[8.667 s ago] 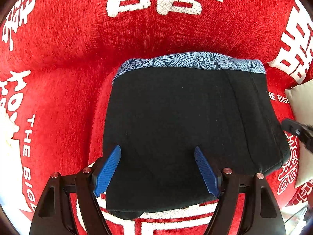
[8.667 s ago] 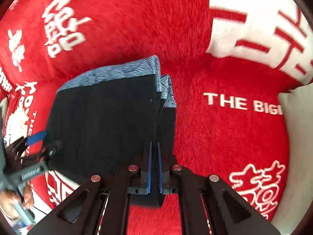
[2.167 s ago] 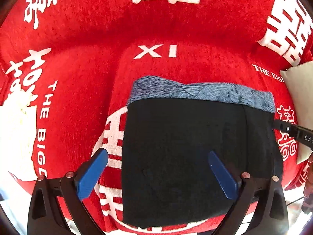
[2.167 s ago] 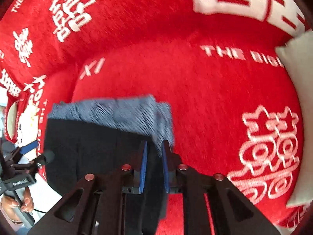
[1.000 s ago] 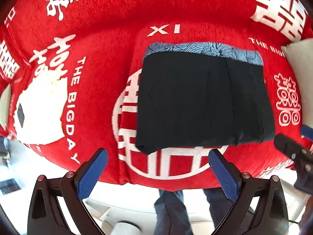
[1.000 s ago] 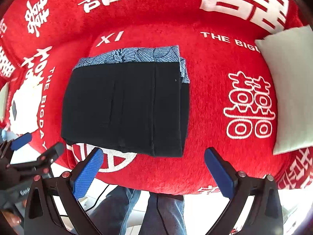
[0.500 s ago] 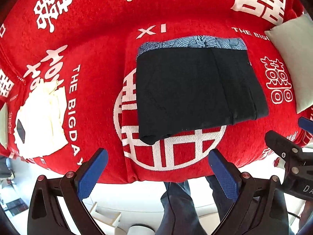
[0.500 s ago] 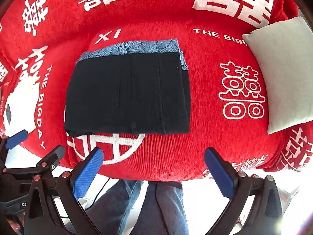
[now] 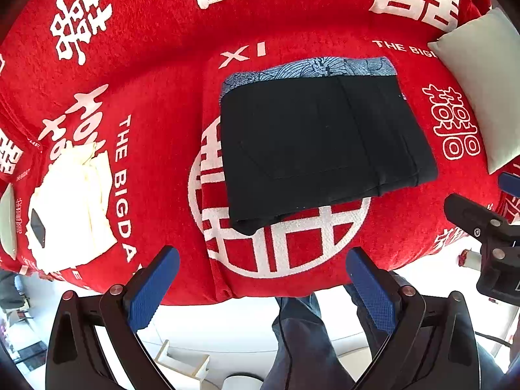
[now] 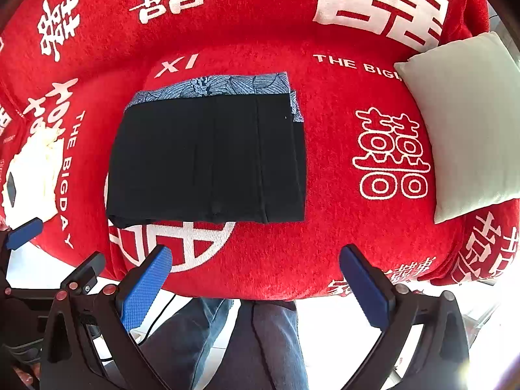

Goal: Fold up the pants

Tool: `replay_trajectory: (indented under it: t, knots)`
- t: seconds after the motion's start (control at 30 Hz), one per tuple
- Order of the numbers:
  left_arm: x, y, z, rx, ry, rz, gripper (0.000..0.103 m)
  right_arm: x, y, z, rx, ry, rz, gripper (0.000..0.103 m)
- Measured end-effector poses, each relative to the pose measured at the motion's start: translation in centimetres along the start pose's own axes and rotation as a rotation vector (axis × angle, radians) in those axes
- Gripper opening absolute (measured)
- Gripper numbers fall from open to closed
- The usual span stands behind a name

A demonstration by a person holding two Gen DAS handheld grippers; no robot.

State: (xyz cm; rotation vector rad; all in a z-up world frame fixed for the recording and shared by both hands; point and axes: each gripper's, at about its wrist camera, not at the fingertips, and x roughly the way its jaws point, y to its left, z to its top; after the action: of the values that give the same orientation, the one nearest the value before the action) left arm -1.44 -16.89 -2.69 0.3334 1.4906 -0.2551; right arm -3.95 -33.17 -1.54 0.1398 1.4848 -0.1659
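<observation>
The black pants [image 9: 318, 146] lie folded into a flat rectangle on the red sofa seat [image 9: 156, 74], with a blue patterned waistband [image 9: 308, 68] showing along the far edge. They also show in the right wrist view [image 10: 208, 159]. My left gripper [image 9: 263, 289] is open and empty, held back off the seat's front edge. My right gripper [image 10: 256, 286] is open and empty, also back from the seat edge. Each gripper shows at the side of the other's view.
A pale cushion [image 10: 464, 123] leans at the right end of the sofa. A white and cream cloth pile [image 9: 71, 204] lies at the left. The person's jeans-clad legs [image 10: 227, 341] stand in front of the seat, over a white floor.
Both grippers have pulled back and up from the pants. The right gripper, shut on the pants' edge earlier, has opened and let go. The folded pants stay in place.
</observation>
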Motion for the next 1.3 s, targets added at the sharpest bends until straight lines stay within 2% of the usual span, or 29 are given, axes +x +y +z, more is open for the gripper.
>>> replay_trajectory:
  t: [0.63,1.0,1.3]
  knots:
    - [-0.9,-0.2,0.0,-0.009,-0.026,-0.001,0.103,-0.9,-0.3,0.0,-0.005,-0.021,-0.012,0.103]
    - [-1.2,0.1,-0.1,-0.043,-0.043,-0.001,0.103,-2.0,-0.2,0.3,-0.010,-0.072,-0.010,0.103]
    - [-1.1,0.2,-0.2,-0.057,-0.041,-0.005,0.103,-1.9,0.2,0.4,-0.028,-0.068,-0.012,0.103]
